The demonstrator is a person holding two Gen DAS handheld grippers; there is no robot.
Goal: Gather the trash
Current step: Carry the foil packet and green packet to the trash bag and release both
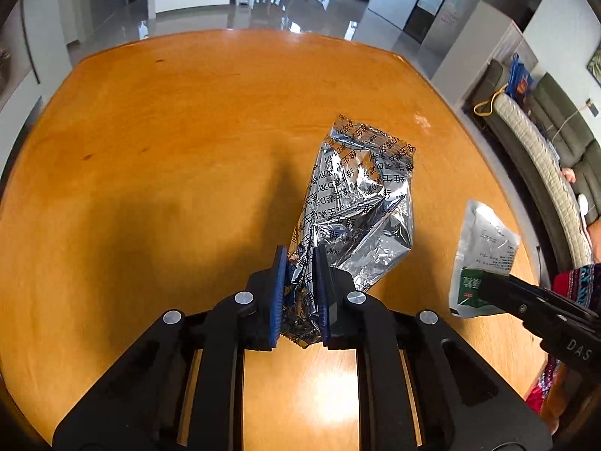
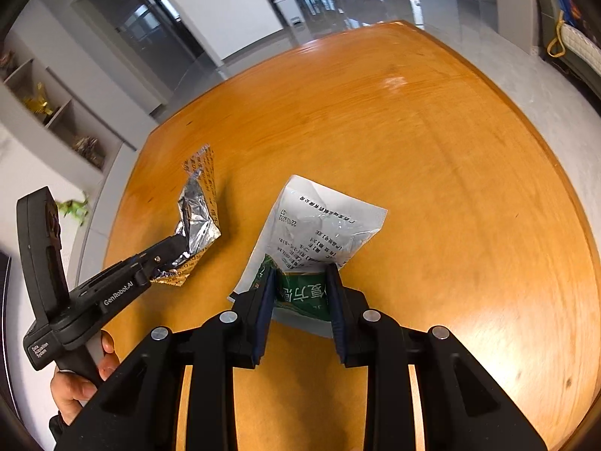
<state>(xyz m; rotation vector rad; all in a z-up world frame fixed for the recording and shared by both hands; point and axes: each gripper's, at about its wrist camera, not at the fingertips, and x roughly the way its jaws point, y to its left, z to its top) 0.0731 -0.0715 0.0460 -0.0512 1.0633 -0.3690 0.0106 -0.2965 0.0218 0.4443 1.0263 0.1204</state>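
Note:
My left gripper [image 1: 300, 259] is shut on a crumpled silver foil wrapper [image 1: 360, 191] with black print, held above the orange wooden table [image 1: 169, 150]. My right gripper [image 2: 300, 274] is shut on a white and green packet [image 2: 319, 225] with printed text, also lifted over the table. The packet shows at the right of the left wrist view [image 1: 484, 251], held by the right gripper [image 1: 488, 282]. The foil wrapper shows at the left of the right wrist view [image 2: 197, 218], held by the left gripper [image 2: 176, 244].
The round table's far edge [image 1: 233, 34] meets a glossy grey floor. A sofa [image 1: 552, 150] stands to the right. Wall shelves [image 2: 49, 112] stand at the left. A hand [image 2: 75, 387] holds the left gripper's handle.

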